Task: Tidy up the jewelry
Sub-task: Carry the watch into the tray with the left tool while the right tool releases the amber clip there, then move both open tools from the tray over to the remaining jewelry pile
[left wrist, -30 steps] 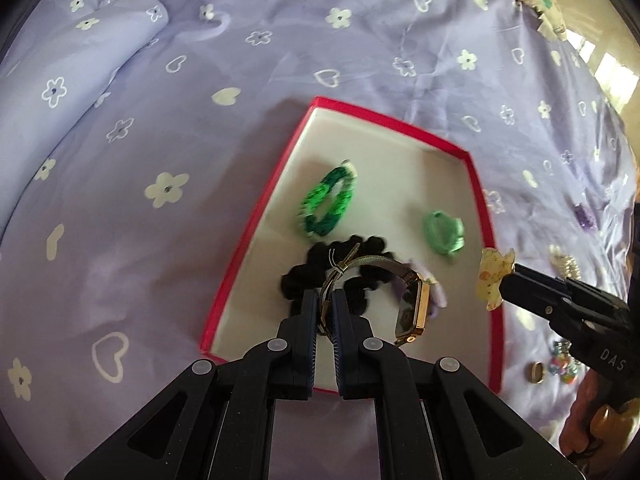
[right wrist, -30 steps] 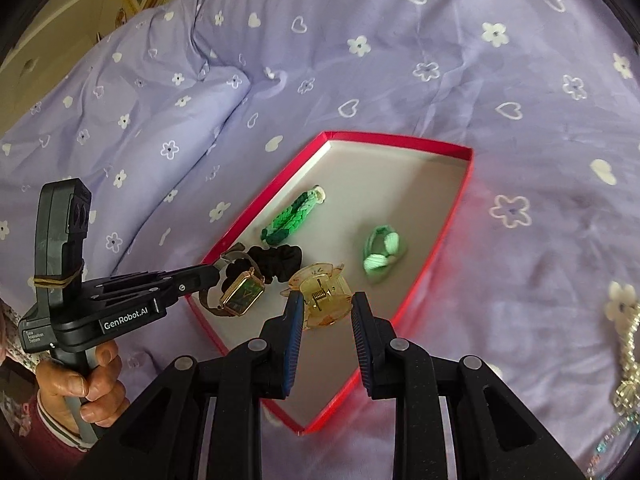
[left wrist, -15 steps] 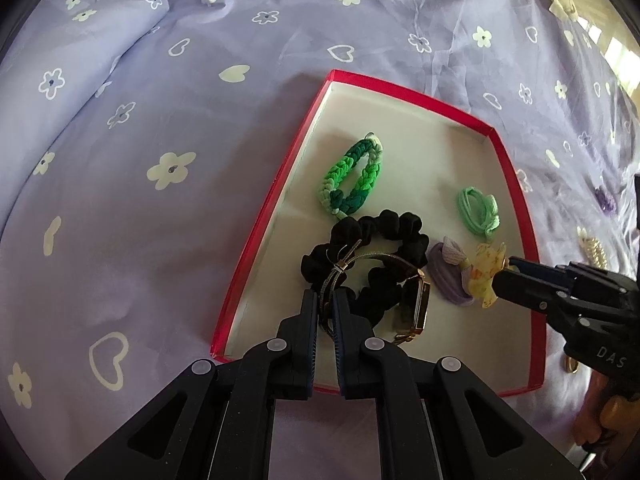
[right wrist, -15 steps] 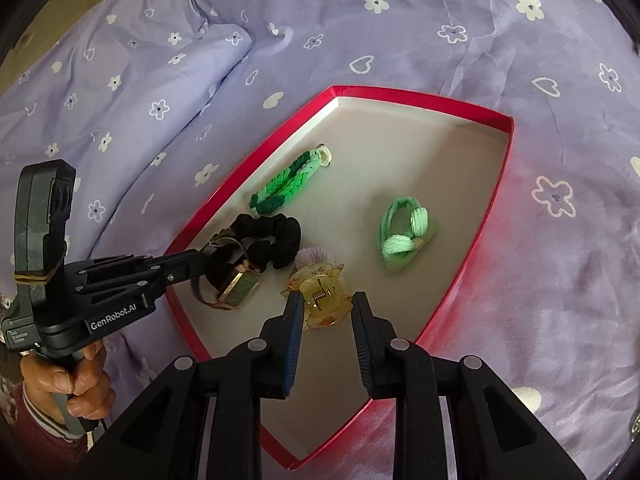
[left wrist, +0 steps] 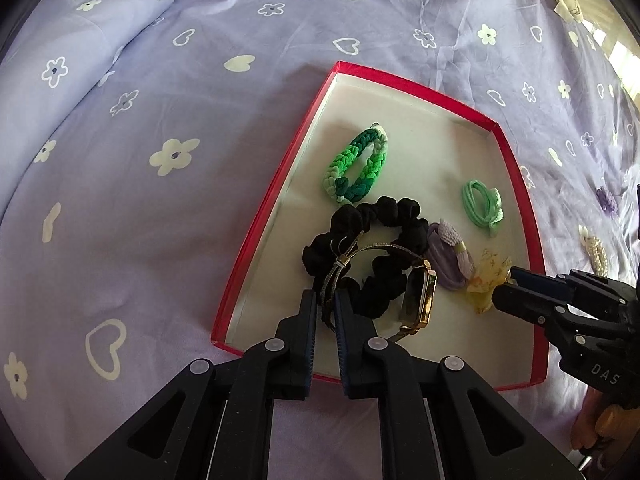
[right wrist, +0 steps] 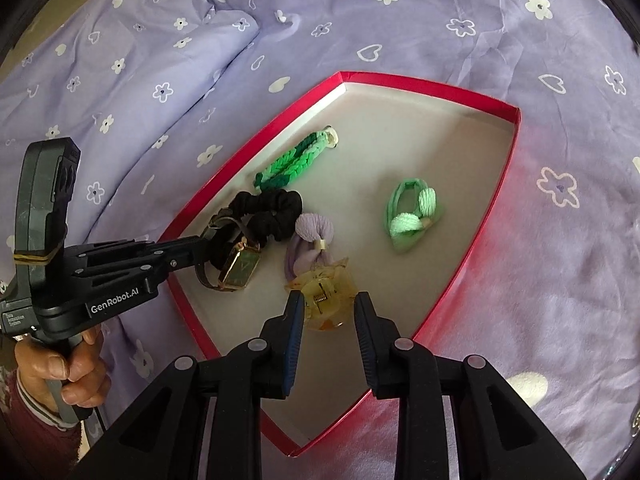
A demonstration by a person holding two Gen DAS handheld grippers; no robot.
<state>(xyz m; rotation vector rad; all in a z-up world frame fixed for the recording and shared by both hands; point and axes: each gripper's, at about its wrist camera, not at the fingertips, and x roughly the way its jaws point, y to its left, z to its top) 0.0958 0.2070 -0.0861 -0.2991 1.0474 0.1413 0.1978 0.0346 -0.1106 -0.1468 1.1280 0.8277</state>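
- Red tray [left wrist: 536, 280] [right wrist: 472, 248] = landmark; sits on lilac bedspread [left wrist: 160, 220] [right wrist: 540, 300] w/ white flowers + hearts.
- Left gripper [left wrist: 326, 308] [right wrist: 200, 250]: fingers clenched on the mesh strap of the gold watch [left wrist: 420, 300] [right wrist: 240, 268], at tray's near-left corner as left cam sees it. Watch face tilted on edge; whether it touches the tray floor, can't tell.
- Black scrunchie [left wrist: 376, 240] [right wrist: 268, 208] inside tray, under/behind the watch strap, touching it.
- Right gripper [right wrist: 328, 308] [left wrist: 506, 284]: fingers spread apart, yellow claw clip [right wrist: 328, 292] [left wrist: 486, 280] between them; left pad at the clip's side, gap on the right. Clip looks to rest on tray floor, near tray's middle.
- Lilac hair tie [left wrist: 450, 260] [right wrist: 310, 244] in tray, touching clip, just beside scrunchie.
- Braided green bracelet [left wrist: 356, 166] [right wrist: 296, 160] along tray's left wall, farther in.
- Mint hair tie [left wrist: 482, 206] [right wrist: 412, 218] alone toward tray's right side, apart from the rest.
- Outside tray, right of it: purple trinket [left wrist: 608, 200] and pearl piece [left wrist: 594, 248] on the bedspread.
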